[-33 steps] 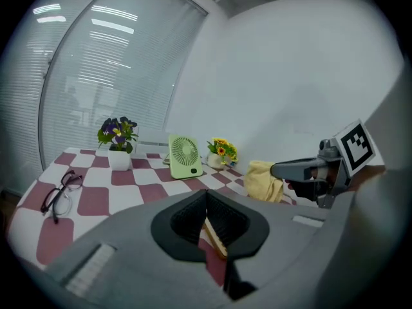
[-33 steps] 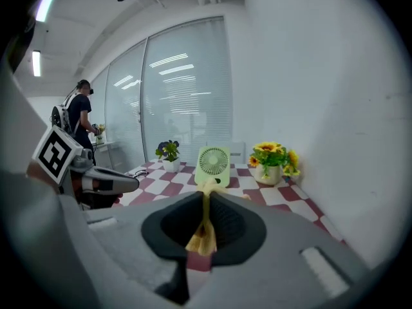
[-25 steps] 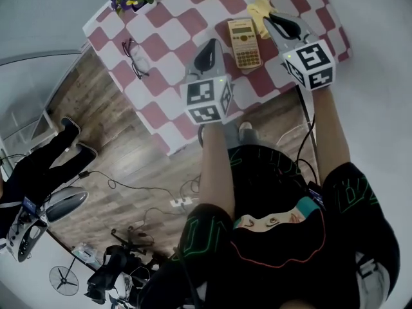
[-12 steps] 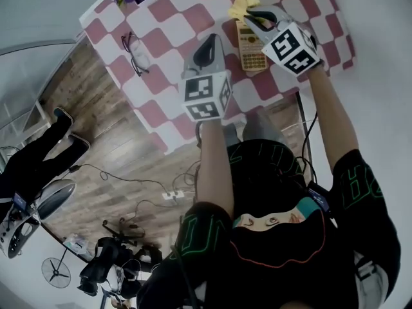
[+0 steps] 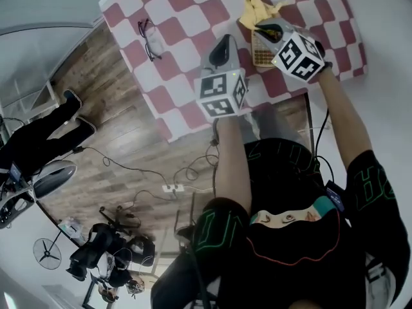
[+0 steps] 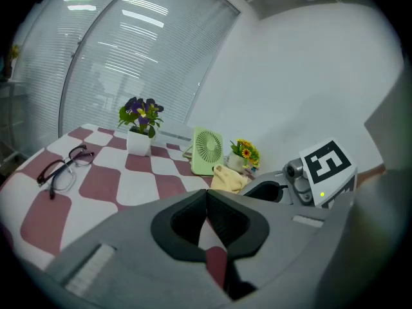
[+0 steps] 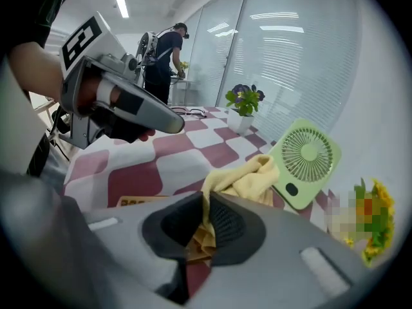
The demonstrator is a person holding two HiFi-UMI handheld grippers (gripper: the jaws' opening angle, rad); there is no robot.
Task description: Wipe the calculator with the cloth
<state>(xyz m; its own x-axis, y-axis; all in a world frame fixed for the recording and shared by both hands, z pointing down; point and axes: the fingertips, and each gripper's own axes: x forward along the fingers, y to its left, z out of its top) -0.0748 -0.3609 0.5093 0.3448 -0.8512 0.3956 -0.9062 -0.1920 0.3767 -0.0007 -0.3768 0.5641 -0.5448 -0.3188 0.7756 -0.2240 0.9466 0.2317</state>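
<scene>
Pinching yellow cloth, right tool over calculator; left tool closed, empty; white pot holds purple flowers.

Wood-plank floor; white wall; curved glass partition, blinds behind; ceiling strip light.

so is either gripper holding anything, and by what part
The right gripper pinches the yellow cloth by a bunched fold; the left gripper is shut, empty.

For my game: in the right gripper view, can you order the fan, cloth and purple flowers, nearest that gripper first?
1. Cloth, pinched in the jaws.
2. Fan, just behind, to the right.
3. Purple flowers, far back, centre.
</scene>
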